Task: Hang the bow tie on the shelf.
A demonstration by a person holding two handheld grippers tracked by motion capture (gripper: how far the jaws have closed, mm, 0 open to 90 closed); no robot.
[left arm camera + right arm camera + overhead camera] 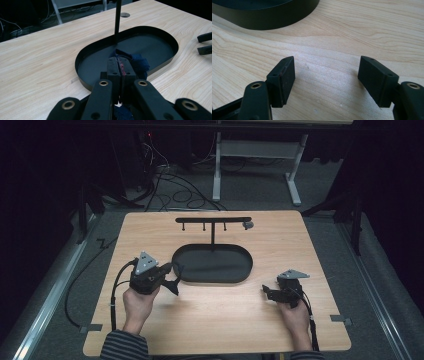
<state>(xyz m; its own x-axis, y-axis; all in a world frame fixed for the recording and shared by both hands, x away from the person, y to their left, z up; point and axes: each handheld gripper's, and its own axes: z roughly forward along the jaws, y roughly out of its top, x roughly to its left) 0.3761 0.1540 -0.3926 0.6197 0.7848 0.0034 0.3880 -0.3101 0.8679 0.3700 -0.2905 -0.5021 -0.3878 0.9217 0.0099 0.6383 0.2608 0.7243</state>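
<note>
Seen from the high view, a wooden table (220,305) stands in a dark room with cables on the floor behind it. A black oval tray (235,276) lies near the middle of the table. A thin post rises from the tray's far edge and carries a black rack (213,220) with small hooks hanging under its crossbar. A person's two hands come in from the bottom edge, in striped sleeves. The left gripper (176,281) sits at the tray's left end, its tip just at the rim, with a small dark thing at the tip that is too small to make out here. The right gripper (265,291) rests low over bare wood to the right of the tray, well apart from it.

In the left gripper view, the two black jaws are pressed together on a dark blue cloth (136,63). The cloth bunches out past the jaws, over the near rim of the tray (82,56), and a streak of red shows in the seam between the pads. The rack's post (117,20) stands upright at the tray's far side. The tips of the other gripper show at the right edge.

In the right gripper view, the jaws stand wide apart with bare table (332,45) between them. The tray's black wall (269,18) curves across the top left.
</note>
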